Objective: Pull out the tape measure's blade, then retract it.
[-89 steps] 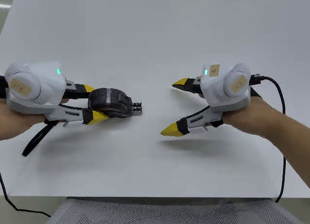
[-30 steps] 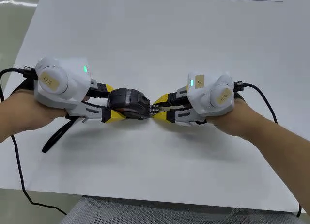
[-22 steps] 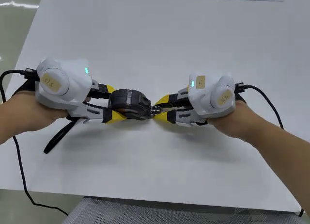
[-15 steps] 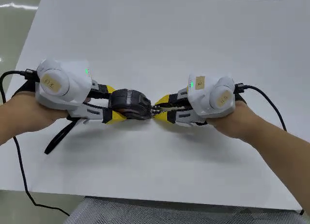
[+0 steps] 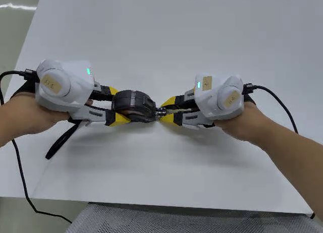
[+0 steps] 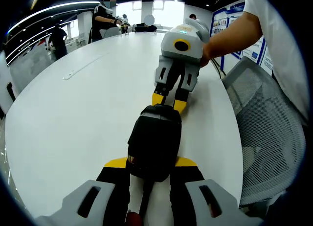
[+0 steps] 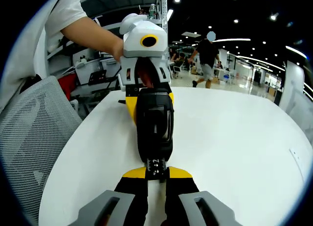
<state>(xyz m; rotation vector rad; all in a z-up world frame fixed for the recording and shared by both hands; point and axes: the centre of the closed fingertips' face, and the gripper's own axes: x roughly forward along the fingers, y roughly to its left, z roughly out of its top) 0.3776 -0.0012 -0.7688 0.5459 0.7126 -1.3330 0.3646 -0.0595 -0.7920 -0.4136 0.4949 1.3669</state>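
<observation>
White counter [image 5: 166,36] stretches under both of my grippers, with a grey mesh chair [image 5: 181,220] at its near edge and an open office with people behind. At the left, my left gripper [image 5: 117,106] lies low over the counter, its yellow-tipped jaws closed part-way against the two sides of the black tape measure [image 5: 133,106]. A black cable [image 5: 15,157] drops from it past the near left corner. The tape measure sits a little left of the counter's middle, nearer the near edge than the far one, with its mouth pointing right. At that mouth the blade hook [image 5: 160,112] shows just outside the case, so almost no blade is drawn. My right gripper [image 5: 167,111] meets it head-on, jaws nearly together and pinched on the blade hook. From the right gripper view I see the hook between my yellow tips.
</observation>
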